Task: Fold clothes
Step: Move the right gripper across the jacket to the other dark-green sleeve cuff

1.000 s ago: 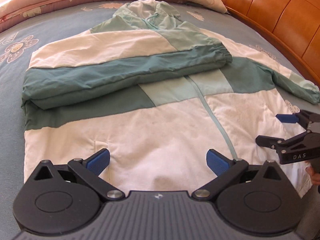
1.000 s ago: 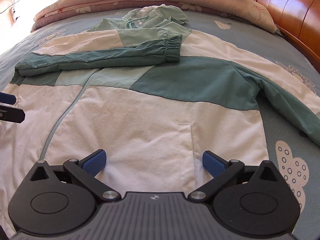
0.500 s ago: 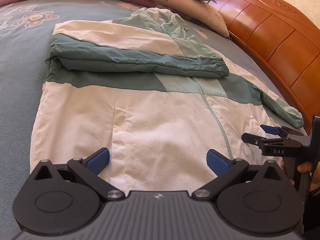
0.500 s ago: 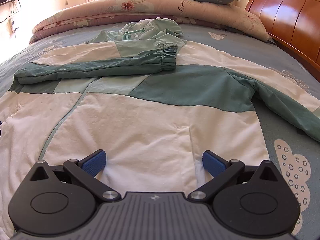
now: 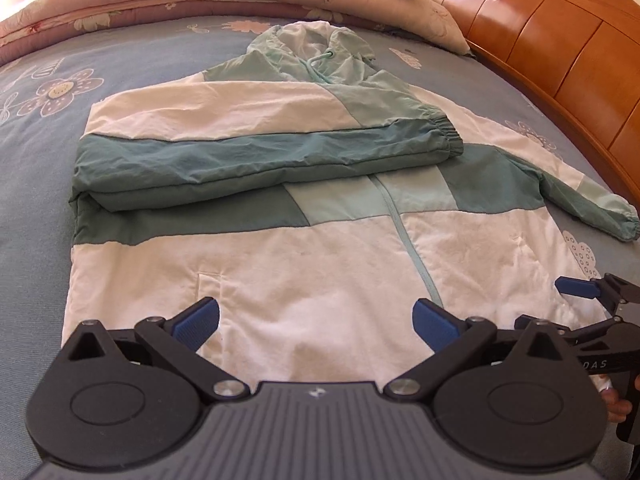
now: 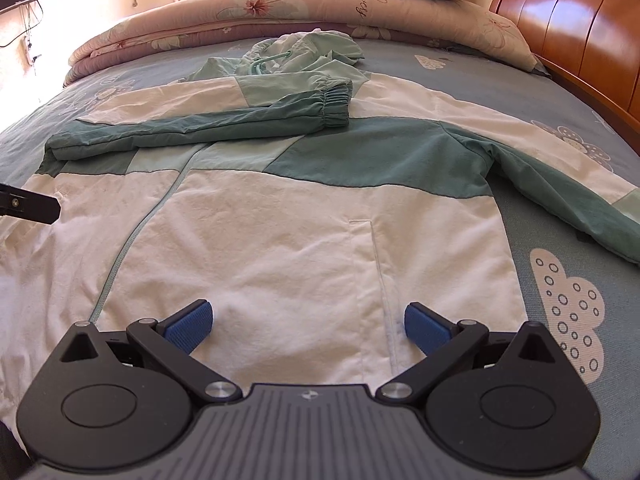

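A thin, crinkly white and green jacket (image 5: 304, 240) lies flat on the blue bed (image 5: 36, 184). One sleeve (image 5: 260, 156) is folded across its chest; the other sleeve (image 6: 560, 196) sticks out toward the wooden bed frame (image 6: 576, 36). Both the left gripper (image 5: 316, 320) and the right gripper (image 6: 308, 322) are wide open over the hem, holding nothing. Bare bed shows on both sides.

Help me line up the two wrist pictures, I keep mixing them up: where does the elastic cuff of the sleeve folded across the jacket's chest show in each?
Left wrist view: the folded sleeve's cuff sits right of centre, upper half, pointing toward the headboard.
Right wrist view: the same cuff sits just above centre, in the upper third.
Shared landmark: the hood drawstring, beyond the cuff in both.
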A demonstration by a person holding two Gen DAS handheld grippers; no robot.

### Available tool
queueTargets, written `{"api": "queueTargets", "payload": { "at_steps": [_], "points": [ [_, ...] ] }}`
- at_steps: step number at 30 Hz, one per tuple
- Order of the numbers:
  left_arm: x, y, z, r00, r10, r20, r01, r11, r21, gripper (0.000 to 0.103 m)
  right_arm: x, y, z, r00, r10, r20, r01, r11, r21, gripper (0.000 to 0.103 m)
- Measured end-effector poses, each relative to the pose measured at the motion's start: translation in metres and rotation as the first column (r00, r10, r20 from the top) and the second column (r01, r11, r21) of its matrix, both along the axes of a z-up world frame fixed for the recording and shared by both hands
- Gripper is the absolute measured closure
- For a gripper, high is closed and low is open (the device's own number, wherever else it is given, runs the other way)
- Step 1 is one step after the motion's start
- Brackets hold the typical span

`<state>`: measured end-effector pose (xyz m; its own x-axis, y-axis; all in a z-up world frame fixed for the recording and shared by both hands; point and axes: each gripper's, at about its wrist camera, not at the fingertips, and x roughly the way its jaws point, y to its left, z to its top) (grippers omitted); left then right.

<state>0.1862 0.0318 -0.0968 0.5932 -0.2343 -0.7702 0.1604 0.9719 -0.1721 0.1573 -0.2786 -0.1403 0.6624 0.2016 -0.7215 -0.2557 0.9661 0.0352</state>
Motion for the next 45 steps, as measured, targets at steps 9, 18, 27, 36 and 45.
{"api": "queueTargets", "payload": {
  "at_steps": [9, 18, 27, 36, 45],
  "points": [
    [-0.010, 0.000, -0.019, 0.996, -0.081, -0.037, 0.079, 0.995, -0.065, 0.001, -0.003, 0.001, -0.002, 1.000, 0.004, 0.012, -0.004, 1.000, -0.016, 0.000],
    [-0.023, -0.006, -0.013, 0.994, -0.088, -0.065, 0.086, 0.996, -0.039, 0.001, -0.005, 0.001, -0.005, 1.000, 0.008, 0.026, -0.008, 1.000, -0.019, 0.000],
    [-0.014, -0.070, 0.003, 0.964, -0.267, 0.003, 0.267, 0.964, -0.011, 0.001, -0.012, -0.010, 0.000, 1.000, 0.011, 0.017, -0.011, 1.000, 0.003, 0.000],
    [-0.001, -0.101, -0.038, 0.948, -0.313, -0.054, 0.315, 0.948, 0.045, 0.001, -0.009, -0.073, 0.016, 0.996, -0.092, 0.012, 0.088, 0.973, 0.212, 0.000],
    [0.011, -0.093, -0.029, 0.960, -0.260, -0.100, 0.256, 0.965, -0.052, 0.001, 0.006, -0.220, 0.018, 0.925, -0.376, -0.048, 0.326, 0.723, 0.609, 0.001]
  ]
}}
